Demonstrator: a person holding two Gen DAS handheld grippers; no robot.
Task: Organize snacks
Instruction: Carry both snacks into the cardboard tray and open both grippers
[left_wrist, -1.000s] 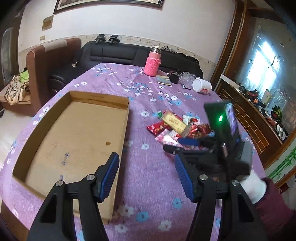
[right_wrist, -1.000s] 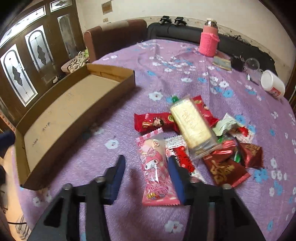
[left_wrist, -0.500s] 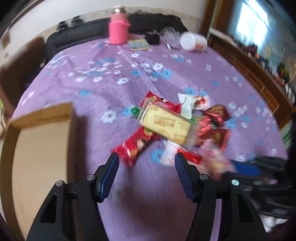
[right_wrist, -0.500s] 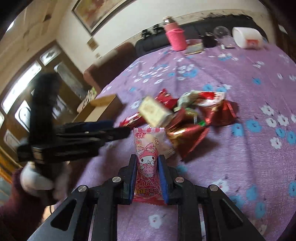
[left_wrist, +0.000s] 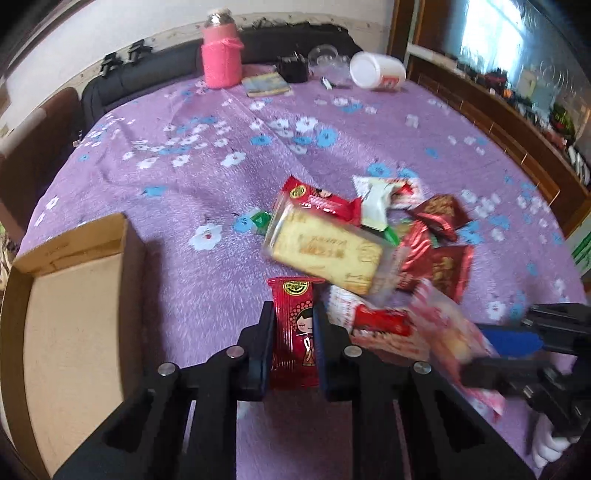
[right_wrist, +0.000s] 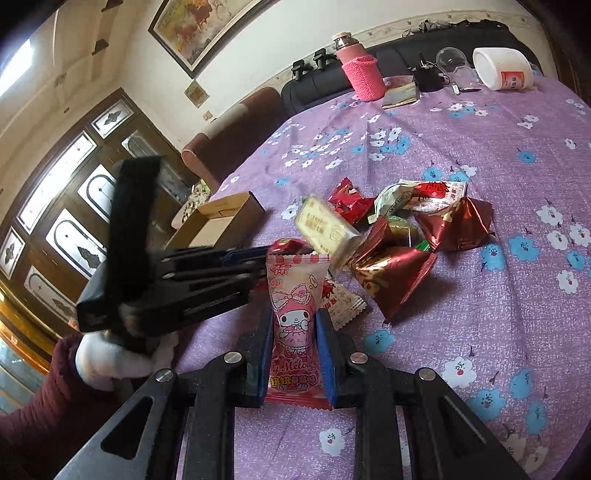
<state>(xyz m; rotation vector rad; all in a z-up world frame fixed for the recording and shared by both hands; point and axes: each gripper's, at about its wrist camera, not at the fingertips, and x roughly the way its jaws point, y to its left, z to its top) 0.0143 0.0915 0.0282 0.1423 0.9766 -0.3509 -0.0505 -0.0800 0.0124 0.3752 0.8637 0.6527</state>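
My left gripper (left_wrist: 293, 332) is shut on a red snack packet with a cartoon girl (left_wrist: 295, 328), at the near edge of the snack pile. My right gripper (right_wrist: 293, 332) is shut on a pink My Melody packet (right_wrist: 295, 314); it shows blurred in the left wrist view (left_wrist: 454, 339). The pile holds a clear-wrapped yellow biscuit pack (left_wrist: 328, 251), another red packet (left_wrist: 321, 203), dark red foil packets (right_wrist: 391, 273) and a white-green wrapper (left_wrist: 375, 208). The open cardboard box (left_wrist: 74, 295) lies to the left. The left gripper body also shows in the right wrist view (right_wrist: 177, 280).
A purple flowered cloth (left_wrist: 221, 155) covers the round table. At the far edge stand a pink-sleeved bottle (left_wrist: 221, 55), a small booklet (left_wrist: 266, 85), a dark object (left_wrist: 293, 68), a clear glass (left_wrist: 327, 59) and a tipped white cup (left_wrist: 376, 70). A black sofa is behind.
My left gripper moved from above the box to the snack pile and shut on the red packet. My right gripper shut on the pink packet and keeps hold of it.
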